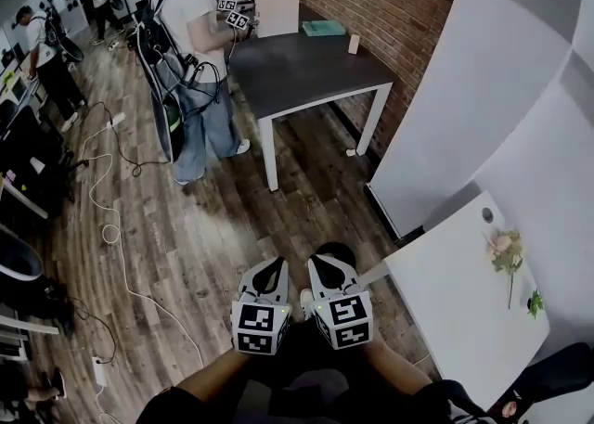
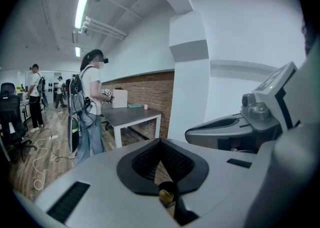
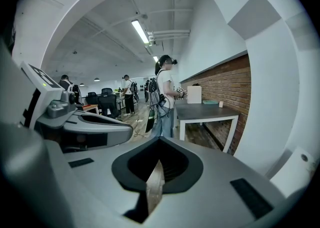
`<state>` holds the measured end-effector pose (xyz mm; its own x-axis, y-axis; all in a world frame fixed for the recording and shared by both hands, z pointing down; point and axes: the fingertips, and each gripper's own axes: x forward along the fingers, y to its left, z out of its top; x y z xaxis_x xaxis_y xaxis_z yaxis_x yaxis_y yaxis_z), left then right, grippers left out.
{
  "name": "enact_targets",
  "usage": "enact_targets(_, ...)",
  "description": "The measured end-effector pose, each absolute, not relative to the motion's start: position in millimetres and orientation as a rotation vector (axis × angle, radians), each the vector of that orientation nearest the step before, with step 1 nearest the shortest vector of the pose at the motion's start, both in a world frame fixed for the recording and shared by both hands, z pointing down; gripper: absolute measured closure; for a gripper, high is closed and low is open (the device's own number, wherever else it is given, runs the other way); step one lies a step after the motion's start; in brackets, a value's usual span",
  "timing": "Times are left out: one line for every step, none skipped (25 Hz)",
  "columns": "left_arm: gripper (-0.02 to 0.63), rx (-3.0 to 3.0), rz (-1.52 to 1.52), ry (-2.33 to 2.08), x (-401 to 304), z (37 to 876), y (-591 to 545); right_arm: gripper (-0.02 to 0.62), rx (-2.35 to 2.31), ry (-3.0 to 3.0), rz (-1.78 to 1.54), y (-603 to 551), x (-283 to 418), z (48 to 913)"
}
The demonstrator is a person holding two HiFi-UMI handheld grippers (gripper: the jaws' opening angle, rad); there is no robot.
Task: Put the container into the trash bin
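nothing looks started — left gripper (image 1: 270, 269) and right gripper (image 1: 329, 265) hang over the floor (image 1: 186, 227), fingers clenched on nothing, and neither container nor trash bin shows in any view.

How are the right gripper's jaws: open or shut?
Shut: the right gripper shows its jaws touching at the tips, nothing between them.

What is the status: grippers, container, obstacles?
Left gripper and right gripper shut, empty. Container, trash bin not in view. Nothing in the way nearby.
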<state>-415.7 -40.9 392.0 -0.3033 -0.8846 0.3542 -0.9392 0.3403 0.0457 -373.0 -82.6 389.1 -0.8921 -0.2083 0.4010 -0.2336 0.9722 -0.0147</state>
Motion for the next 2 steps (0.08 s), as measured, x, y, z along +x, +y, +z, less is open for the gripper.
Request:
enact_targets(0.598,1.625,0.242,-2.294,-416.1,392.1,-41.1,0.583,0.318,-2.713,0.087,-82.8,-373.3,389.3)
enact_targets(0.598,1.627,0.24,-2.294,-416.5,392.3,-41.4,0.583,0.319,-2.712,0.087,-82.9,-373.5,389.6)
